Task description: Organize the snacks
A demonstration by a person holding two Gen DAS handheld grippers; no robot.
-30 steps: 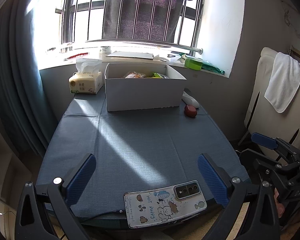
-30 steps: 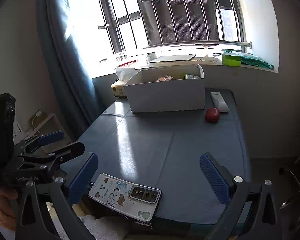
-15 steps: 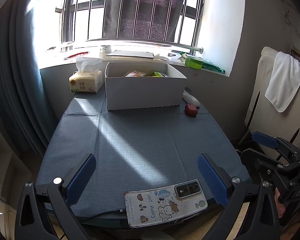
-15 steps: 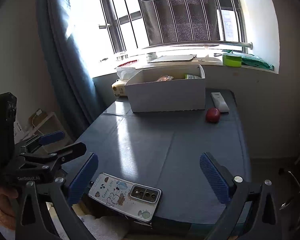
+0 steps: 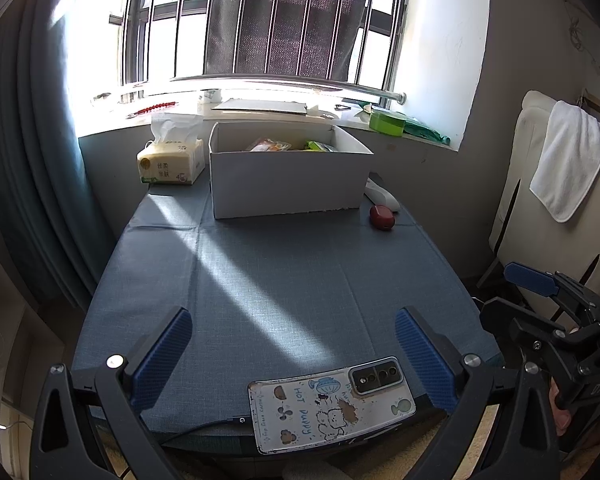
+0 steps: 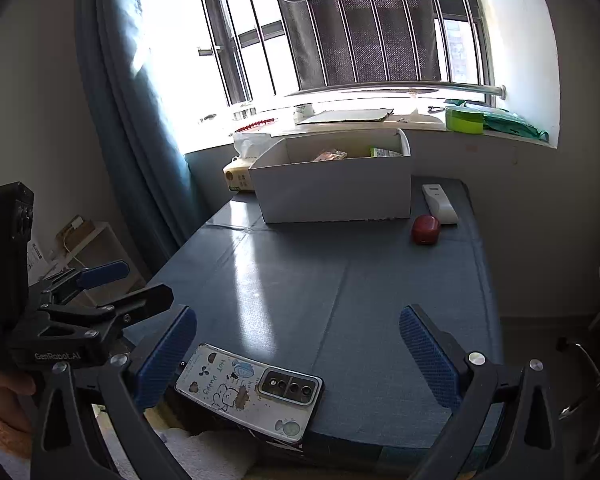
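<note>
- The table (image 5: 284,288) carries a white box (image 5: 288,184) at its far end; nothing on it has shifted since a second ago.
- Snacks (image 5: 270,145) lie inside the box.
- Left gripper (image 5: 292,356) and right gripper (image 6: 298,352) both hang spread wide, empty, near the phone (image 5: 332,402), unmoved.

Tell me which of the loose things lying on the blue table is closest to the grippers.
The phone in the cartoon puppy case, at the near table edge just ahead of both grippers. The red case and white remote lie far back beside the white box.
</note>
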